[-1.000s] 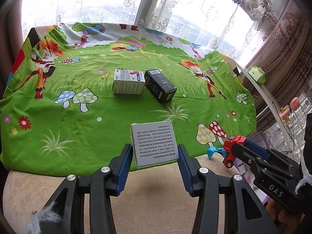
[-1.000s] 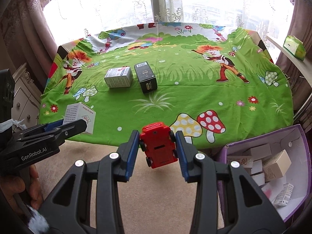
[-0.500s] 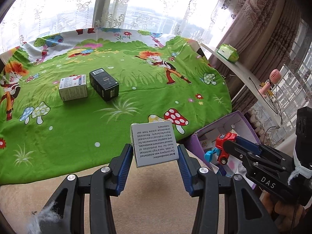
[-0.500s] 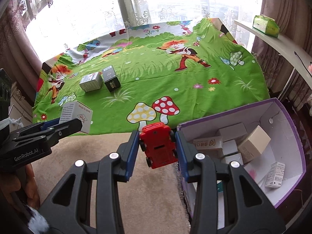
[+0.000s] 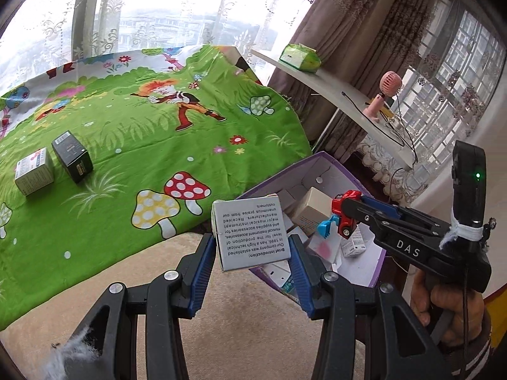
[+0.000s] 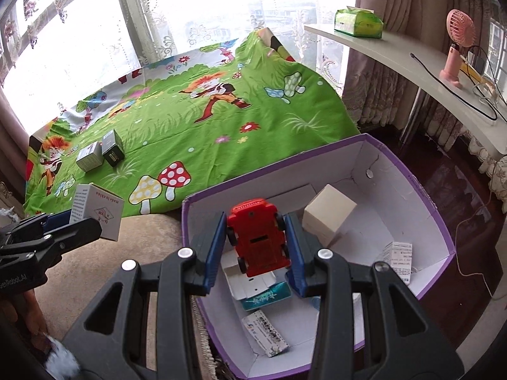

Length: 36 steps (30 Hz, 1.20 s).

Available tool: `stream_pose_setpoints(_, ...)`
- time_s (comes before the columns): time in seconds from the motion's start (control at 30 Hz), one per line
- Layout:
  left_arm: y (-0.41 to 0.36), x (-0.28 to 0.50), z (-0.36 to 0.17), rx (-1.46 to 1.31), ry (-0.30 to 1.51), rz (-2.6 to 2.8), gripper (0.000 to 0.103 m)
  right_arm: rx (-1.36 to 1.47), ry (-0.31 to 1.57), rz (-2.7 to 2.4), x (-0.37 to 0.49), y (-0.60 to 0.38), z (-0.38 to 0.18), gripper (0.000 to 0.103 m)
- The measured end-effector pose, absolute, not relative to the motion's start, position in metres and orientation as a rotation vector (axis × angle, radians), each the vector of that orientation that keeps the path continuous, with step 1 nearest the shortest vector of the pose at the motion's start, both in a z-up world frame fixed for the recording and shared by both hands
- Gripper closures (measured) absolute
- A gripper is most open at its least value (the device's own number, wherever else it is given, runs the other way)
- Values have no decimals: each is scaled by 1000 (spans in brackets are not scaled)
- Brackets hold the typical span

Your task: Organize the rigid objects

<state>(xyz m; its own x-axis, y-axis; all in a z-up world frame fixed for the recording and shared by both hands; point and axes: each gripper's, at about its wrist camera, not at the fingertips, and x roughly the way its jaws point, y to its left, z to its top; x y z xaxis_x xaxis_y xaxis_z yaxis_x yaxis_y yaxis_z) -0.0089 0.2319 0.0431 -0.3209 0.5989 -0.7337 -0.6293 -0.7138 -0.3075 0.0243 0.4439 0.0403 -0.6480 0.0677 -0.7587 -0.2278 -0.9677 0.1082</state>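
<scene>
Right tool [image 6: 255, 247] was clamped on the red toy car [image 6: 258, 237], held above the open purple box [image 6: 412, 180]. Left tool [image 5: 250, 250] gripped a white printed carton [image 5: 250, 231] near the box's edge. Grey carton [image 5: 33, 171] and black carton [image 5: 72, 156] lay touching on the green cloth [image 5: 142, 145].

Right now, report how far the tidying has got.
Done: several small boxes lie in the purple bin. In hand: right gripper holds the red toy car over it; left gripper holds a white box. Left: grey box and black box on the cloth.
</scene>
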Motion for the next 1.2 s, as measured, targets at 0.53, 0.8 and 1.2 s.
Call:
stream_pose_setpoints(0.53, 267, 3, 35, -1159, 102, 1953, 40, -1165, 326, 2573, 36, 486, 41, 26)
stream_pose_setpoints(0.8, 261, 2, 39, -1140, 137, 2047, 39, -1184, 328, 2584, 34, 480, 41, 26)
stream_pose_setpoints(1.2, 246, -7, 40, -1131, 151, 2139, 39, -1230, 280, 2620, 24, 457, 39, 26)
